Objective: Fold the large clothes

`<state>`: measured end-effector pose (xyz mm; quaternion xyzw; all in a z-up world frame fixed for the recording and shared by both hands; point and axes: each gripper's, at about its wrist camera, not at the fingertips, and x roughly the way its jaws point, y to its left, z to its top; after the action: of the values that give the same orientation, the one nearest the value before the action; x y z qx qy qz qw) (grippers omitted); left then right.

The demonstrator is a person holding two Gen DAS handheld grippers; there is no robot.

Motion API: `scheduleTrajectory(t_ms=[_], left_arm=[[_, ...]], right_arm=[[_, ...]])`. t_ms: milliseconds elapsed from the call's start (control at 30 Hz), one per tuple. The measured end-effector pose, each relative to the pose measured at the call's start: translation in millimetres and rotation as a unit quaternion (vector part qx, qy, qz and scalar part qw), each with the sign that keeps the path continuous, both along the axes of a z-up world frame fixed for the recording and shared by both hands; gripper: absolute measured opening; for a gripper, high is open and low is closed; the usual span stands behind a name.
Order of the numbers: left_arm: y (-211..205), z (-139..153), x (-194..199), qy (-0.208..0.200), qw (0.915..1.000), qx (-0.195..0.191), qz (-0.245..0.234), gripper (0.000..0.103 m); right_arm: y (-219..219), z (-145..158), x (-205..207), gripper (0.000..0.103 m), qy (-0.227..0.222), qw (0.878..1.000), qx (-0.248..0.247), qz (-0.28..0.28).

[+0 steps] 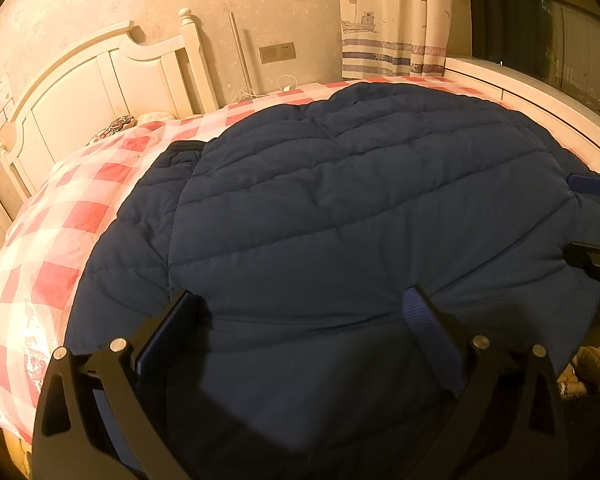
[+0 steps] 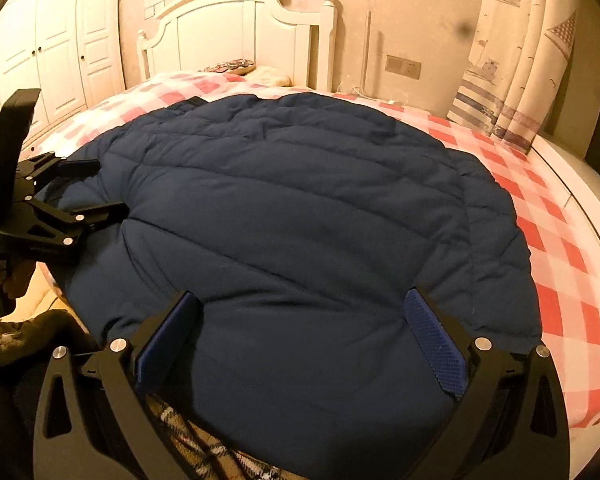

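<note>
A navy quilted jacket (image 1: 340, 208) lies spread flat on a bed with a red and white checked sheet (image 1: 60, 220). My left gripper (image 1: 300, 296) stands open over the jacket's near hem, its blue pads (image 1: 428, 320) wide apart on the fabric. In the right wrist view the jacket (image 2: 300, 200) fills the middle. There my right gripper (image 2: 300, 295) is open too, at the near edge. The left gripper (image 2: 104, 190) shows at the jacket's left side, jaws apart around the edge. The right gripper (image 1: 584, 220) appears at the far right of the left wrist view.
A white headboard (image 2: 236, 32) and a patterned pillow (image 2: 230, 67) are at the head of the bed. Curtains (image 2: 520, 60) hang at the right, and a white wardrobe (image 2: 52, 52) stands at the left. Plaid fabric (image 2: 204, 448) lies below the bed's near edge.
</note>
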<state>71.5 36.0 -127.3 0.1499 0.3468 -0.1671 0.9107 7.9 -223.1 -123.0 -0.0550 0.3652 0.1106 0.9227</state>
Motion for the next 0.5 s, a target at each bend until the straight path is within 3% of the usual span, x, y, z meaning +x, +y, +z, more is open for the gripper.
scheduleTrajectory(t_ms=[167, 300, 367, 467, 500], left_arm=[[-1, 0, 0, 0.001, 1.0, 0.0, 0.001, 0.101], [0, 0, 0, 0.0, 1.0, 0.0, 0.001, 0.101], [-1, 0, 0, 0.0, 1.0, 0.0, 0.001, 0.101], [0, 0, 0, 0.0, 1.0, -0.001, 0.001, 0.101], [0, 0, 0, -0.001, 1.0, -0.001, 0.001, 0.101]], right_arm=[[-2, 10, -9, 0.099, -0.002, 1.0, 0.013, -0.004], [-23, 21, -35, 0.099, -0.025, 0.998, 0.065, -0.006], [-39, 25, -51, 0.099, -0.045, 0.996, 0.076, -0.033], [-79, 27, -75, 0.099, -0.077, 0.984, 0.136, -0.09], [-101, 23, -85, 0.099, -0.084, 0.973, 0.174, -0.123]])
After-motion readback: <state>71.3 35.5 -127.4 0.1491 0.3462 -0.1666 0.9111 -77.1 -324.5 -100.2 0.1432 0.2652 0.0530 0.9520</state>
